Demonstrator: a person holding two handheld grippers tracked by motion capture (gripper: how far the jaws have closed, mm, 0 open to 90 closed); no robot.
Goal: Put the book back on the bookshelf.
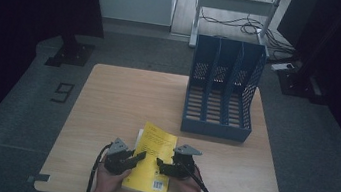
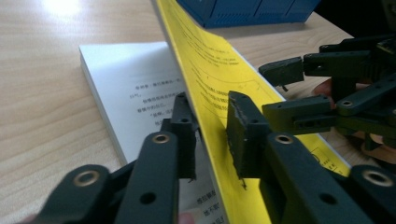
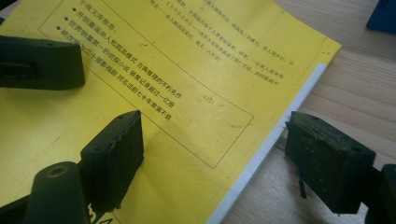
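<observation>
Between the left claw's (image 2: 210, 135) jaws stands the lifted yellow cover (image 2: 212, 79) of the book (image 1: 152, 159); the near pad looks pressed to it, but a thin gap shows at the far pad, so whether it grips cannot be told. Under the cover a white printed page (image 2: 135, 93) lies bare, its lower part hidden by the jaws. The right claw (image 3: 210, 154) is open, straddling the book's edge on the surface (image 3: 355, 88). Beyond both, a blue file rack (image 1: 222, 90) stands.
</observation>
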